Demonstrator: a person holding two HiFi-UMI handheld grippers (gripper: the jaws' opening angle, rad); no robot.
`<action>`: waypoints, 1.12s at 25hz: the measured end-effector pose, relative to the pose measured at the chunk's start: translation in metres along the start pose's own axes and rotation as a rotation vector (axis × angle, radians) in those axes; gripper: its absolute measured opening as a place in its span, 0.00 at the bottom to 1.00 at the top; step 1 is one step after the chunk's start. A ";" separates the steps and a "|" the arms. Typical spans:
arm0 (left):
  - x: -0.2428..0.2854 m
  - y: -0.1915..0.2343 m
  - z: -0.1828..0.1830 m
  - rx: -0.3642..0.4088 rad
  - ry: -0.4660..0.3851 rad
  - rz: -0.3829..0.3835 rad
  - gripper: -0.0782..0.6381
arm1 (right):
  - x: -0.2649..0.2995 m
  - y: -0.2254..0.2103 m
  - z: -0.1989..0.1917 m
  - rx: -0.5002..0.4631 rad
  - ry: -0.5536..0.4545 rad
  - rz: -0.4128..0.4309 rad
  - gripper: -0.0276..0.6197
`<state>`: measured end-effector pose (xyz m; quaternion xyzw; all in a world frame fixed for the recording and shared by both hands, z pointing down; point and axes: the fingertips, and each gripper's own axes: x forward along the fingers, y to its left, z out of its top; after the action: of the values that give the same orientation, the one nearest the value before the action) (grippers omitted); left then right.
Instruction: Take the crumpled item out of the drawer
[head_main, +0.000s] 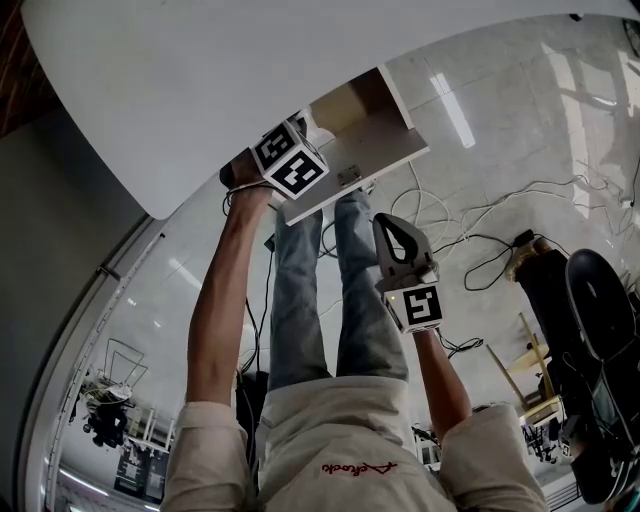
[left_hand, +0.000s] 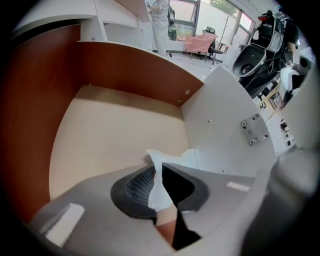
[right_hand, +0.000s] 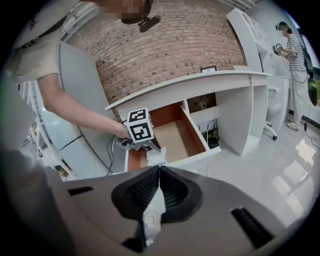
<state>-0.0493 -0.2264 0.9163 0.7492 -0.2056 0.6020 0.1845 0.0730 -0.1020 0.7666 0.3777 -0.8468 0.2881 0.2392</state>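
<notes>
The white crumpled item (left_hand: 156, 158) (paper, probably) is pinched in the nearly closed left tongs (left_hand: 159, 170), down in the drawer (left_hand: 110, 135) by its near front panel. The right tongs (right_hand: 159, 175) are pressed together, nothing held.

My shirt (head_main: 335, 435): pale, short slvs, red script on front. Blue jeans (head_main: 298, 300). Grey shells, blk ribbed pads (left_hand: 140, 184) on left gripper (left_hand: 159, 174), right gripper (right_hand: 159, 177); b/w marker cubes (head_main: 290, 160).
</notes>
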 end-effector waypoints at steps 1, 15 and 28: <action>-0.001 0.001 -0.001 0.001 0.003 0.007 0.19 | 0.000 -0.001 0.001 -0.006 -0.010 -0.004 0.06; -0.021 -0.004 0.008 0.016 -0.041 0.064 0.12 | 0.000 0.000 0.004 -0.007 -0.005 -0.008 0.06; -0.071 -0.006 0.021 0.030 -0.196 0.156 0.12 | 0.002 -0.009 0.013 -0.036 -0.050 -0.037 0.06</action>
<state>-0.0425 -0.2264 0.8422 0.7888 -0.2712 0.5415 0.1047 0.0763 -0.1167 0.7612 0.3962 -0.8504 0.2586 0.2301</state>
